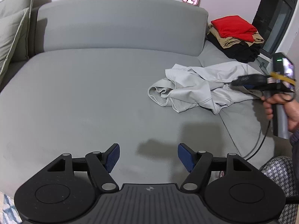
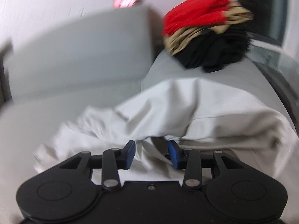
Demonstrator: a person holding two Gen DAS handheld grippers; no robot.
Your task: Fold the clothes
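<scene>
Far right on sofa (image 1: 93, 97): stacked clothes (image 1: 235, 37) behind crumpled shirt (image 1: 196, 89); right gripper (image 2: 151, 154) half-open over shirt, left gripper (image 1: 148, 158) wide, empty.

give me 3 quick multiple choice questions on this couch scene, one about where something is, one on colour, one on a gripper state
1. Where does the crumpled light grey garment lie?
A. on the sofa seat, in front of the folded stack
B. on top of the stack
C. on the floor

2. What colour is the top item of the folded stack?
A. black
B. red
C. tan

3. How do the left gripper's jaws stand?
A. shut on the garment
B. shut on nothing
C. open over bare sofa

Answers:
1 A, it is spread on the seat cushion nearer than the stack.
2 B, a red piece tops tan and black ones.
3 C, a wide gap shows between the blue pads, nothing in it.
</scene>
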